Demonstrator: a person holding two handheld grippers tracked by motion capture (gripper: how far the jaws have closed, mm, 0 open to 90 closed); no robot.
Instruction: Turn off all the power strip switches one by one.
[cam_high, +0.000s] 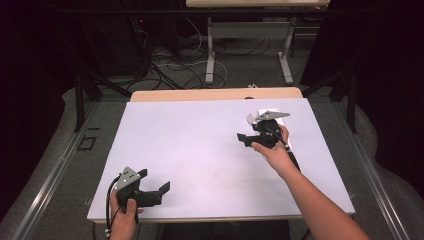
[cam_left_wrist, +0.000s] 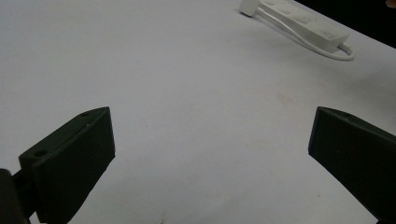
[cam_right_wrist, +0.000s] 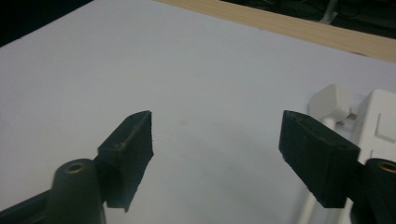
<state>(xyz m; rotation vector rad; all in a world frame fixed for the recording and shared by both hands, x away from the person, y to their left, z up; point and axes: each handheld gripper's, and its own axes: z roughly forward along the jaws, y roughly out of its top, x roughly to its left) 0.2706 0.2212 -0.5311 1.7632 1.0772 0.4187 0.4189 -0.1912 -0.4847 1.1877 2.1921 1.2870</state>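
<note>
R gripper (cam_high: 246, 137) over the far-right part of the bench (cam_high: 200, 150), held in the person's R hand (cam_high: 272, 147), fingers (cam_right_wrist: 130, 149) pointing toward bench centre. Fingers wide apart, nothing between them, just bare white top in the gap in the R gripper view. Not holding anything.

Power strip (cam_right_wrist: 380, 126), white, lies on the bench at its right edge, just beside and behind the R gripper; in high view mostly hidden by gripper + hand. White plug (cam_right_wrist: 331, 103) sits at the strip's end, prongs into or right at the strip's side, can't tell if fully in. Thin white cord runs down from the plug along the strip's edge. In the L gripper view the strip (cam_left_wrist: 303, 21) shows far off at top right, cord looping beside it.

L gripper (cam_high: 157, 182) at near-left corner of bench, in L hand (cam_high: 125, 210), well apart from the strip. Its fingers (cam_left_wrist: 74, 163) spread wide too, empty, hovering low over bare top.

Bench top = white sheet over a wood board, wood strip showing at the far edge.
</note>
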